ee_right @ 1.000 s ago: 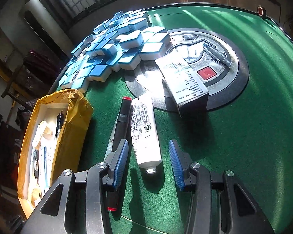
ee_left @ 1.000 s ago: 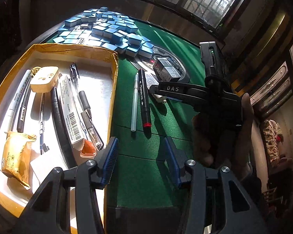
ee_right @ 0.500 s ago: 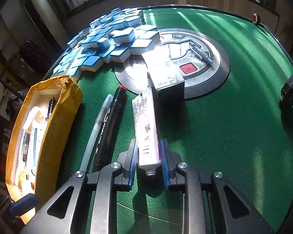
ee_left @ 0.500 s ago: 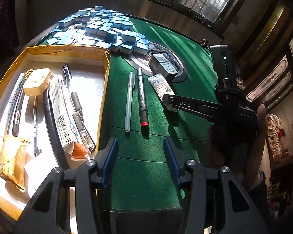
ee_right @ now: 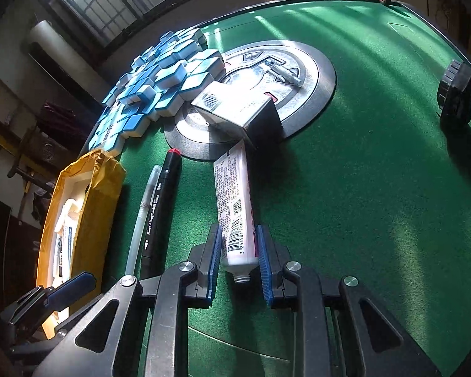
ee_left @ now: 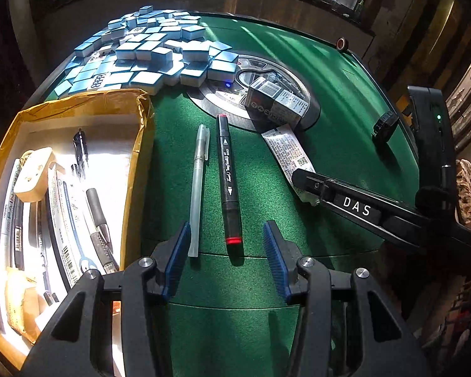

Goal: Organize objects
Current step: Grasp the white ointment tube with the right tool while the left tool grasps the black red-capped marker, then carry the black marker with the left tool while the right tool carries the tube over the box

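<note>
My right gripper (ee_right: 238, 259) is shut on the neck end of a white tube (ee_right: 234, 207) that lies on the green table; the tube also shows in the left wrist view (ee_left: 290, 154). My left gripper (ee_left: 226, 251) is open and empty, its tips around the near ends of a black marker (ee_left: 226, 177) and a clear pen (ee_left: 199, 185). Both lie side by side and also show in the right wrist view: the marker (ee_right: 161, 207), the pen (ee_right: 143, 213). A yellow box (ee_left: 138, 144) holding pens and small items sits to the left.
A pile of blue mahjong tiles (ee_left: 154, 53) lies at the back. A small carton (ee_left: 276, 103) rests on the round centre plate (ee_right: 317, 94). A black knob (ee_right: 457, 94) stands at the right edge. A red-ringed roll (ee_left: 341, 44) sits at the far rim.
My right gripper closed on the tube's neck end and has tilted. My left gripper moved forward over the ends of the marker and pen, still open.
</note>
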Available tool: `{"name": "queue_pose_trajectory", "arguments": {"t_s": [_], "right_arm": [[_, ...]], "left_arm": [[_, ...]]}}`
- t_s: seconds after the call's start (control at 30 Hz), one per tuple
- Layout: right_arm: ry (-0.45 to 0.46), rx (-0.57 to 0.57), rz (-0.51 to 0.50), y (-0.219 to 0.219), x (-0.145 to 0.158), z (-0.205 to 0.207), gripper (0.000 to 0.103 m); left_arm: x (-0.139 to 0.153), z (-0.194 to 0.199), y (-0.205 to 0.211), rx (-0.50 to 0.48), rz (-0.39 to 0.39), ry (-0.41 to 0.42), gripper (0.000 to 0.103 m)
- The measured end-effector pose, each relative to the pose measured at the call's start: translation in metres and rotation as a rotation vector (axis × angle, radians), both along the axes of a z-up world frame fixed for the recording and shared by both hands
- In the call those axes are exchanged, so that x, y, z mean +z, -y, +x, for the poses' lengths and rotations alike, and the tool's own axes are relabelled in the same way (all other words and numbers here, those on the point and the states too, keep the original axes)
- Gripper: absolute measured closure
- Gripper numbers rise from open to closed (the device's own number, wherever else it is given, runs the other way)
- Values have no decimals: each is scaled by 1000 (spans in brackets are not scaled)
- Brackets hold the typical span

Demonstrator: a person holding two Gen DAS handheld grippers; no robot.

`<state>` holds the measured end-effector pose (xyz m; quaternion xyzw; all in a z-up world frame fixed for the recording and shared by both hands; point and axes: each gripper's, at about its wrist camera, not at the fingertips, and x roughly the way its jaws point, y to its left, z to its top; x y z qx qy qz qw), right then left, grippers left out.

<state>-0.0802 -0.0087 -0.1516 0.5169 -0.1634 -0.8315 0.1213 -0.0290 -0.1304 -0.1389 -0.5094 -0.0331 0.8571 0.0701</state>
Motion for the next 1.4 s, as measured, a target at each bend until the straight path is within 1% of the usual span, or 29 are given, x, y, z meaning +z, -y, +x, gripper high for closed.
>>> {"name": "queue_pose_trajectory", "arguments": {"t_s": [0.1, 0.23, 0.3, 0.37, 0.47, 0.5, 0.53, 0.57, 0.6, 0.67, 0.7, 0.73, 0.9, 1.07, 1.2, 1.3, 1.4], "right_arm": [[10, -14, -25, -5, -1, 0, 83], [13, -23, -27, -6, -1, 1, 83], [16, -26, -37, -8, -1, 0, 83], [17, -28, -38, -8, -1, 0, 83], [16, -27, -39, -8, -1, 0, 83], [15, -27, -38, -8, 0, 0, 83], [15, -26, -37, -8, 0, 0, 83], [13, -26, -35, -8, 0, 0, 83], [12, -26, -34, -8, 0, 0, 83], [11, -28, -35, -8, -1, 0, 83], [10, -27, -35, -8, -1, 0, 83], [9, -28, -35, -8, -1, 0, 83], [4, -27, -28, -6, 0, 0, 83], [2, -28, -23, -6, 0, 0, 83], [-10, -28, -17, -4, -1, -1, 80], [-33, -17, 8, 1, 0, 0, 77], [-57, 1, 71, 10, 1, 2, 77]], "left_arm": [[-6, -17, -10, 5, -53, 16, 57], [-13, -36, -19, -12, -76, 34, 58], [-17, -44, -21, -2, -101, 44, 66], [-20, -52, -23, -3, -108, 57, 67], [-28, -63, -27, 3, -147, 64, 67], [-31, -66, -28, 3, -151, 74, 70], [-31, -66, -30, 3, -171, 60, 73], [-32, -66, -31, 0, -187, 65, 79], [-33, -66, -33, -9, -181, 75, 83], [-38, -65, -36, -34, -180, 92, 86], [-37, -63, -39, -41, -196, 80, 88], [-37, -62, -41, -53, -209, 79, 89], [-36, -50, -39, -79, -211, 81, 90], [-35, -28, -28, -63, -170, 88, 90], [-35, -33, -24, -30, -142, 97, 90], [-36, -36, -25, -28, -150, 92, 90], [-36, -36, -29, -43, -171, 83, 90]]}}
